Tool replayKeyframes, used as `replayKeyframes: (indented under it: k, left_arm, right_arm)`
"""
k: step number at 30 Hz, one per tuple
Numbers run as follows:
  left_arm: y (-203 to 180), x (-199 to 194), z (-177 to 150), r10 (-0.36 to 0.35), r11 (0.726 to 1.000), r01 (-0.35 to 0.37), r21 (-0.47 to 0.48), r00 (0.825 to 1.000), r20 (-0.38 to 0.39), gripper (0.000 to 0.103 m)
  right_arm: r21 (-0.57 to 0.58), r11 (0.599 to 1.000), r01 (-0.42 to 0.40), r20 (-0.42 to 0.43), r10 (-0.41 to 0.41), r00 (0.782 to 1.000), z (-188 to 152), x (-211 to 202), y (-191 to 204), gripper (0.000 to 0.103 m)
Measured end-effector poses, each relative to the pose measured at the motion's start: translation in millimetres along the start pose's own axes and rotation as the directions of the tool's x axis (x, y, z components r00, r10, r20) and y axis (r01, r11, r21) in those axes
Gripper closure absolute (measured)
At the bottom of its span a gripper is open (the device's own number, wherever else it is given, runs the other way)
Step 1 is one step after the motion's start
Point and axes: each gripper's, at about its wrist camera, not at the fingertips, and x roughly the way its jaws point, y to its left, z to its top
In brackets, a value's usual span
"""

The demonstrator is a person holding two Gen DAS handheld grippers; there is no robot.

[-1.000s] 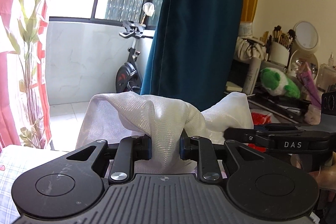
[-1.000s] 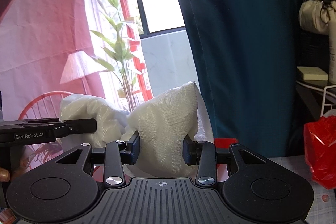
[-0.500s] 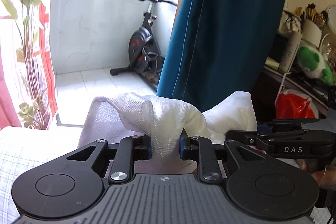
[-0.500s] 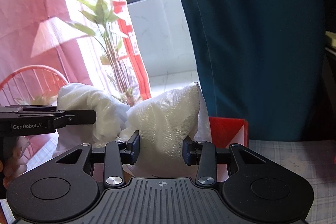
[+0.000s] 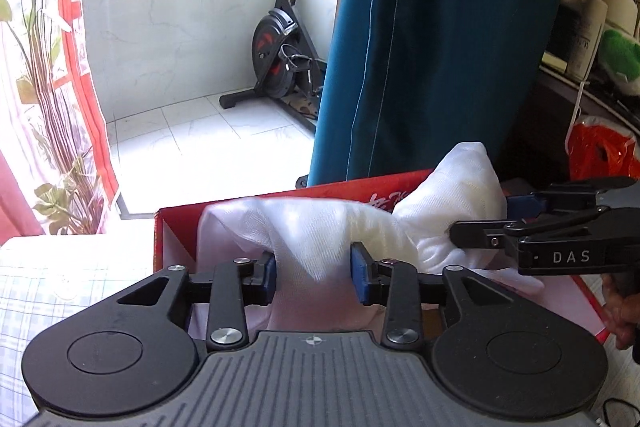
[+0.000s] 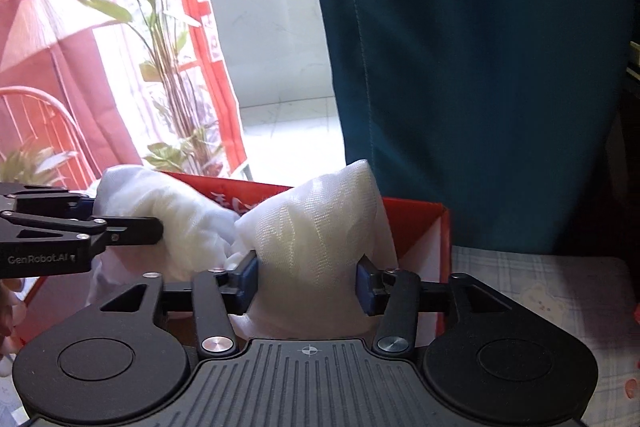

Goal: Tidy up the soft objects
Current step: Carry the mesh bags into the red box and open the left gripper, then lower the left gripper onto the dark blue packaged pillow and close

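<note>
White cloth (image 5: pixel 320 227) over red box (image 5: pixel 176 227)

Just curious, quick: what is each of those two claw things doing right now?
Left gripper: jaws opening, white cloth between them.
Right gripper: jaws opening, same cloth between them, over the red box.

"DAS" reads in white on the right tool (image 5: pixel 476 239), "GenRobot.AI" on the left tool (image 6: pixel 156 229), and the red box (image 6: pixel 416 223) carries white characters too hidden to read.
</note>
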Motion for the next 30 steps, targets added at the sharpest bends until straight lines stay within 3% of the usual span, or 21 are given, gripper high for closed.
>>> replayKeyframes:
  k: [6, 9, 14, 23, 30]
  left_arm:
    - [-2.7, -22.7, 0.2, 0.013, 1.0, -0.014, 0.005, 1.0, 0.016, 0.058]
    - [-3.1, -43.7, -2.5, 0.011, 1.0, -0.01, -0.008, 0.999, 0.04, 0.052]
    - [-7.7, -82.5, -13.9, 0.019, 0.999, -0.016, -0.045, 0.997, 0.07, 0.052]
    - [-21.4, -139.2, -62.8, -0.003, 0.999, 0.006, -0.05, 0.998, 0.064, 0.052]
    - [-21.7, -142.5, -112.9, -0.008, 0.999, 0.007, -0.034, 1.0, -0.023, 0.052]
  right_arm:
    - [-0.014, 0.999, 0.031, 0.022, -0.03, 0.999, -0.8, -17.2, 6.7, 0.051]
    - [-0.036, 0.999, 0.016, 0.039, -0.015, 0.999, -3.3, -37.3, 12.6, 0.05]
    - [-0.086, 0.996, -0.014, 0.036, 0.017, 0.999, -17.0, -71.1, 32.9, 0.05]
    - [-0.115, 0.991, -0.074, 0.042, 0.079, 0.996, -59.0, -127.1, 66.6, 0.05]
    - [-0.109, 0.987, -0.115, -0.002, 0.115, 0.993, -99.4, -133.8, 85.1, 0.05]
